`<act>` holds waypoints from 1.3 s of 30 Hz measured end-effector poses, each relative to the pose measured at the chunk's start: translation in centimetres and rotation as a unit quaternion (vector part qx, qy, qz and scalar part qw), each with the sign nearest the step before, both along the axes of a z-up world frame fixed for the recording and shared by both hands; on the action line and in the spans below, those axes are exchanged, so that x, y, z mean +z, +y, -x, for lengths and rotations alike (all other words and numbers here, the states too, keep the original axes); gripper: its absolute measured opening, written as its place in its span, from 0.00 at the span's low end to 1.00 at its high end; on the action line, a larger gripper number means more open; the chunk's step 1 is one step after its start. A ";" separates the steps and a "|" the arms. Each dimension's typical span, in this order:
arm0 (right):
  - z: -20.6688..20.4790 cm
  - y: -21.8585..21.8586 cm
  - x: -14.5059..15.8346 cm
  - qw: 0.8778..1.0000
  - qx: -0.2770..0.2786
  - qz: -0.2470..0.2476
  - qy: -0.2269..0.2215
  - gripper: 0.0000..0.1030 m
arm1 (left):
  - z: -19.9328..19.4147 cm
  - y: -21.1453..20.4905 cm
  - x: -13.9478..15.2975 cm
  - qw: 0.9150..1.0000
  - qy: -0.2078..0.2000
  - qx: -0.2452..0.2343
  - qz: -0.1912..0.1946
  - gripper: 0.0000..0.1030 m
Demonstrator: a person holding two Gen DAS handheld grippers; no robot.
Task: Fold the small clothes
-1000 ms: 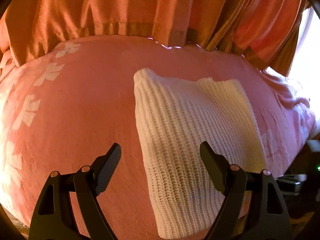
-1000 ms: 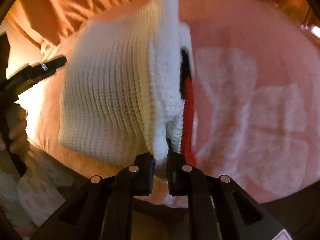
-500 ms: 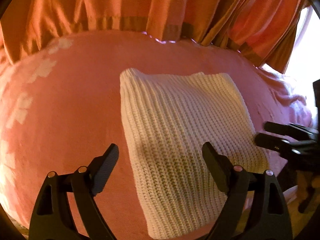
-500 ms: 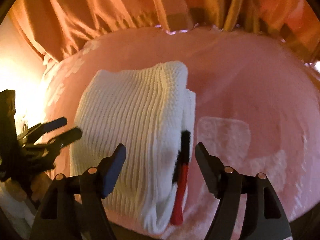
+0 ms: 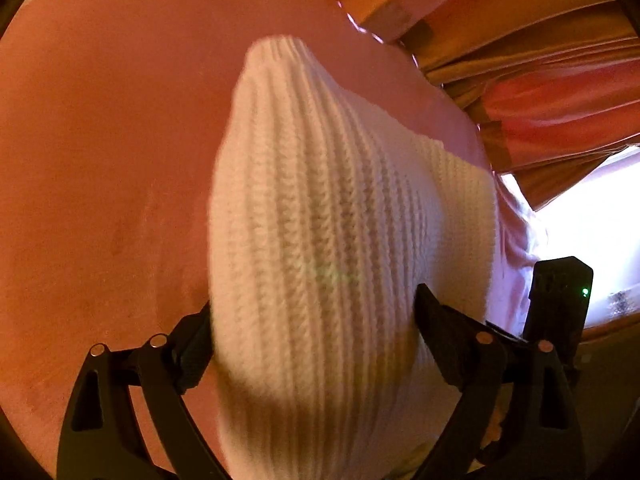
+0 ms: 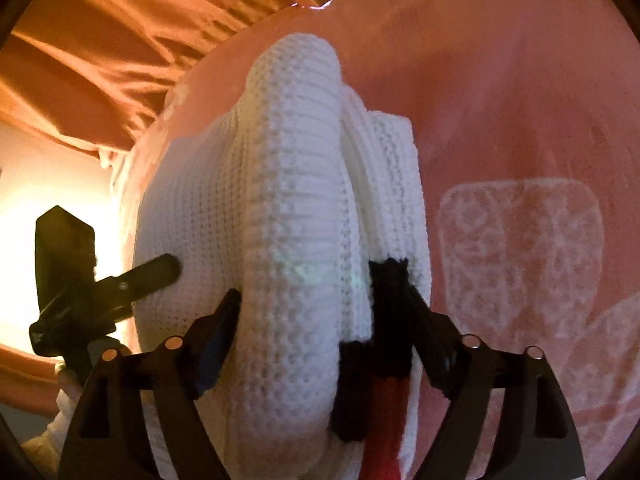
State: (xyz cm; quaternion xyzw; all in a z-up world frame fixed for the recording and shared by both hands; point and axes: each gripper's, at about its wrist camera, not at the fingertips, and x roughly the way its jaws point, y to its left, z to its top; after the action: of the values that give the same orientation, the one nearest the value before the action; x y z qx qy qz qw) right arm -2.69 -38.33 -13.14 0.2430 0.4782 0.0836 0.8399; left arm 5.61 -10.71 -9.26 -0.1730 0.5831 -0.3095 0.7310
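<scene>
Both grippers straddle a folded white knit garment [image 5: 344, 240] on a pink bedspread [image 5: 112, 168], the left gripper [image 5: 312, 334] wide, the right gripper [image 6: 316, 322] having just been opening (pads unclamped): next, both should probably close evenly.

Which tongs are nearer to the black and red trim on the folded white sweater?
Right. The right tongs straddle the folded sweater's edge, one finger right beside the black and red trim. The left tongs straddle the opposite side, away from the trim.
</scene>
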 end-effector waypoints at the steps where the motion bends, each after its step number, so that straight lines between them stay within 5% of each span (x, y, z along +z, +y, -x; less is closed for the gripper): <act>1: 0.2 0.0 0.1 1.000 0.002 -0.002 -0.004 0.43 | -0.1 -0.4 0.0 1.000 -0.003 -0.001 -0.003 0.79; 3: 0.7 -0.1 0.6 1.000 -0.004 -0.018 -0.010 0.34 | 0.3 -1.2 0.9 0.999 -0.031 -0.010 -0.015 0.62; 6: 2.5 1.3 3.7 0.998 -0.007 0.031 -0.054 0.31 | 1.6 -2.3 4.5 0.994 -0.092 -0.049 -0.012 0.50; 12: 6.4 5.5 13.0 0.980 -0.014 0.065 -0.185 0.31 | 2.9 0.1 14.7 0.976 -0.205 -0.066 0.039 0.50; 18: 4.0 11.5 18.5 0.967 0.038 0.069 -0.242 0.32 | 0.9 7.4 21.0 0.963 -0.266 -0.020 0.038 0.59; 21: 0.3 14.5 16.6 0.969 0.051 0.093 -0.223 0.36 | -1.7 9.9 19.6 0.964 -0.267 0.009 -0.001 0.66; 25: -5.0 16.7 10.1 0.973 0.069 0.152 -0.161 0.38 | -5.4 13.3 12.2 0.966 -0.224 0.098 -0.079 0.78; 27: -5.8 16.4 7.7 0.962 0.030 0.230 -0.144 0.38 | -7.1 15.1 8.2 0.963 -0.158 0.145 -0.164 0.78; 29: -5.6 15.9 7.9 0.965 0.019 0.216 -0.150 0.32 | -7.2 17.4 6.9 0.967 -0.128 0.149 -0.161 0.78; 31: -5.4 16.4 9.2 0.968 0.042 0.171 -0.178 0.10 | -5.9 18.8 7.7 0.958 -0.162 0.161 -0.173 0.78; 34: -4.9 19.3 9.8 0.959 0.086 0.182 -0.198 0.01 | -4.4 18.8 9.2 0.948 -0.207 0.157 -0.186 0.78; 39: -9.6 19.0 4.1 0.971 0.080 0.208 -0.089 0.00 | -3.1 16.9 10.5 0.942 -0.248 0.131 -0.185 0.81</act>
State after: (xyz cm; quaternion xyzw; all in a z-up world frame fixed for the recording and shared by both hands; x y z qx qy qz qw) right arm 6.89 -19.34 -9.04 0.0158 0.4262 0.0709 0.9017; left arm 8.67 6.22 1.27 -0.0273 0.4027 -0.1306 0.9056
